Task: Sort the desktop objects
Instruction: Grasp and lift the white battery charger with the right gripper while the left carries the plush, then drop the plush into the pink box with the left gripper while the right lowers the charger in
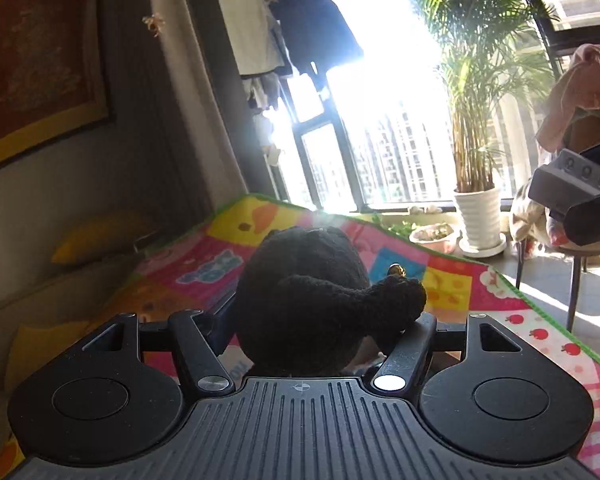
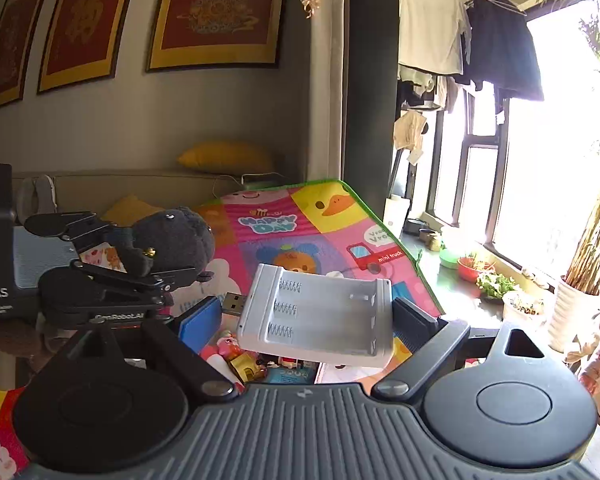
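Black plush toy (image 1: 308, 300) sat clamped in our left gripper (image 1: 320, 320), frame centre. Our right gripper (image 2: 312, 320) gripped the white battery charger (image 2: 320, 312), jaws wide, above the mat (image 2: 308, 216).

Plush toy (image 2: 172, 240) left of battery charger (image 2: 316, 312)

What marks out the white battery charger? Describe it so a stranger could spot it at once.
Start at the colourful cartoon play mat covering the table. Above its near end, the right gripper holds a flat white battery charger clear of the mat. Unlike the black plush toy in the left gripper, it is hard plastic with three coil springs and a USB plug.
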`<action>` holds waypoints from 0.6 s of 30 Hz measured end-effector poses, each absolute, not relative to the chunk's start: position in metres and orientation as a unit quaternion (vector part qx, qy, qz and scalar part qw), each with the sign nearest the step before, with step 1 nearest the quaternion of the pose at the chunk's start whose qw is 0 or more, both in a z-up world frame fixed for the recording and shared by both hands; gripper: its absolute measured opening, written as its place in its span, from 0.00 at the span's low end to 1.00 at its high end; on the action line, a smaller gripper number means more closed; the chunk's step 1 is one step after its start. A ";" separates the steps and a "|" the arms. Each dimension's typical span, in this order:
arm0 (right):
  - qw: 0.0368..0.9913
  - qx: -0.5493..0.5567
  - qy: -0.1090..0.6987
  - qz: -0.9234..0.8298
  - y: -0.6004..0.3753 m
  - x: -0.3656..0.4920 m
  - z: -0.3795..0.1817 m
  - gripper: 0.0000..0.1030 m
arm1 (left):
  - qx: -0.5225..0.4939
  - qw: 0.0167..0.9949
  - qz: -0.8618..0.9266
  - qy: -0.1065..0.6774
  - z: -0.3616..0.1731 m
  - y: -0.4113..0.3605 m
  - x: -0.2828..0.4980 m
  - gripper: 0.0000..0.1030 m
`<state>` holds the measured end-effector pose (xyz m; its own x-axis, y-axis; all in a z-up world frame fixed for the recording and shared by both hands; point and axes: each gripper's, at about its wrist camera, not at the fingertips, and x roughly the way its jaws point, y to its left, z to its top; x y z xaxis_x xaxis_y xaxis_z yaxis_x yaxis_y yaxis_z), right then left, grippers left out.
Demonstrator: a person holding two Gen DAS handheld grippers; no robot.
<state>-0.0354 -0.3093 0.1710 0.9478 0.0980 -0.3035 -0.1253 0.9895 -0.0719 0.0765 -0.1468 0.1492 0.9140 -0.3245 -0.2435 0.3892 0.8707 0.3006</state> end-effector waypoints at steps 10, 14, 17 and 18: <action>0.979 -0.029 0.195 0.046 -0.314 0.031 0.143 0.88 | 0.146 0.941 -0.251 0.176 0.058 -0.128 0.059 0.94; 0.974 -0.005 0.216 0.066 -0.304 0.064 0.137 0.88 | 0.105 0.941 -0.255 0.196 0.057 -0.104 0.049 0.94; 0.969 0.012 0.232 0.083 -0.289 0.098 0.130 0.89 | 0.105 0.944 -0.243 0.196 0.057 -0.094 0.049 0.95; 0.967 0.015 0.237 0.087 -0.283 0.111 0.127 0.89 | 0.103 0.946 -0.238 0.197 0.055 -0.091 0.048 0.97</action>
